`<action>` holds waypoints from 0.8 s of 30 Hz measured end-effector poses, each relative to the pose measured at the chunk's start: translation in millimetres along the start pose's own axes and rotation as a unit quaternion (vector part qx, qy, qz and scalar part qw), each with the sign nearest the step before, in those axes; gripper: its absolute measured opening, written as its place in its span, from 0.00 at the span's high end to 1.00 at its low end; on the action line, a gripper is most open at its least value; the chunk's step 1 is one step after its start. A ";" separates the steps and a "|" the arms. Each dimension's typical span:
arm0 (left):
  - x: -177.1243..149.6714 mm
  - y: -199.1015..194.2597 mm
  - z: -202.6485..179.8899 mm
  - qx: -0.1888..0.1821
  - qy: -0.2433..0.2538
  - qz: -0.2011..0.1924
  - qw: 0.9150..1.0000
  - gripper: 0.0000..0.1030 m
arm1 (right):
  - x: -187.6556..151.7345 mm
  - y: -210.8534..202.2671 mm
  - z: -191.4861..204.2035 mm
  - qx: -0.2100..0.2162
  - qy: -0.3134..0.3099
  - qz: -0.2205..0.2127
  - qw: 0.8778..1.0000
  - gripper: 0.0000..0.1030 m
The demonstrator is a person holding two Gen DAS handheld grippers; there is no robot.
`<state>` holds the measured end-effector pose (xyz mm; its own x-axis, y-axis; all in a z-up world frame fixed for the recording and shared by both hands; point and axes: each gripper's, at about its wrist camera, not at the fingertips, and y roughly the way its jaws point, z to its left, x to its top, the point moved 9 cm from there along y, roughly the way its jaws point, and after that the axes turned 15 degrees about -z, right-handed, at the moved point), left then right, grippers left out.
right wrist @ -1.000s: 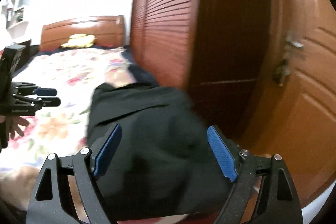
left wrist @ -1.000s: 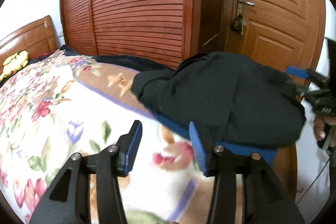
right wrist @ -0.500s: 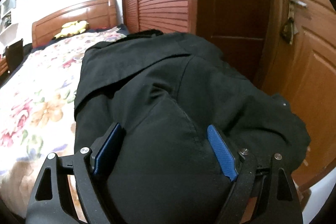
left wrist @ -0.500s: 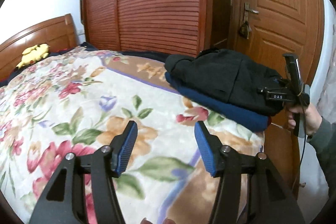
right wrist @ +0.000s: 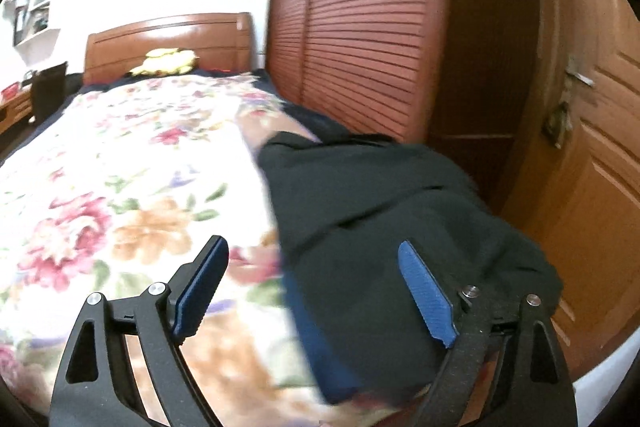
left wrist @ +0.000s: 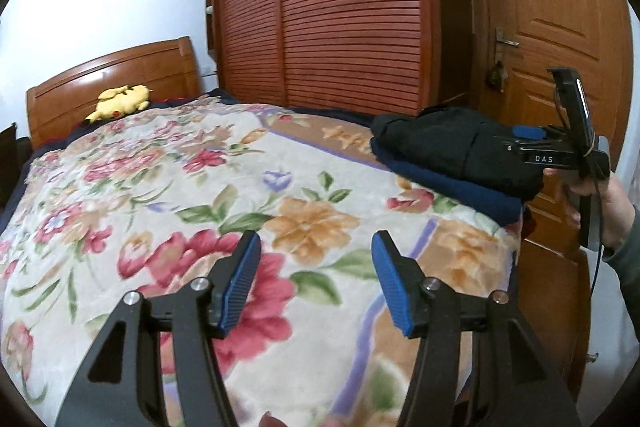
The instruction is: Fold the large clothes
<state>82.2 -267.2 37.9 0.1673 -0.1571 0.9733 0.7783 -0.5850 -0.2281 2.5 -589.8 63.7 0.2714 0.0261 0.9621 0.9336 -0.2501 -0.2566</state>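
Note:
A folded black garment lies on top of a folded navy garment at the bed's far right corner; the black one also shows in the right wrist view. My left gripper is open and empty above the floral blanket, well back from the stack. My right gripper is open and empty, just above the near edge of the stack, and shows from the side in the left wrist view.
A wooden headboard and a yellow plush toy are at the far end. A louvred wardrobe and a wooden door stand close behind the stack. The bed's right edge drops off by the door.
Both grippers have pulled back from the stack. The left has backed off over the blanket. The right has risen off the black garment and shifted left. The stack stays put.

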 end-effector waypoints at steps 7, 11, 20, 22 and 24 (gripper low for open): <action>-22.8 -27.5 33.4 0.056 -0.003 0.006 0.998 0.45 | 4.4 -5.0 106.5 0.079 0.001 -0.016 0.997 0.14; -41.0 -39.7 60.2 0.091 -0.009 0.011 0.996 0.45 | 0.1 -3.4 167.8 0.124 0.002 -0.020 0.992 0.14; -72.0 -58.6 117.9 0.158 -0.026 0.012 0.987 0.45 | -20.2 5.9 260.8 0.175 0.000 -0.019 0.984 0.14; -78.0 -62.2 131.8 0.173 -0.028 0.011 0.984 0.45 | -25.2 7.6 279.3 0.184 -0.001 -0.017 0.983 0.14; -83.7 -65.6 148.1 0.187 -0.040 0.011 0.981 0.45 | -29.0 11.1 299.0 0.193 -0.001 -0.017 0.981 0.14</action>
<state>106.8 -97.8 -24.9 0.2220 -0.0938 0.9705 0.9391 -0.2471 -0.2387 74.9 -304.0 5.3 0.2396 0.0294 0.9704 0.9610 0.1352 -0.2413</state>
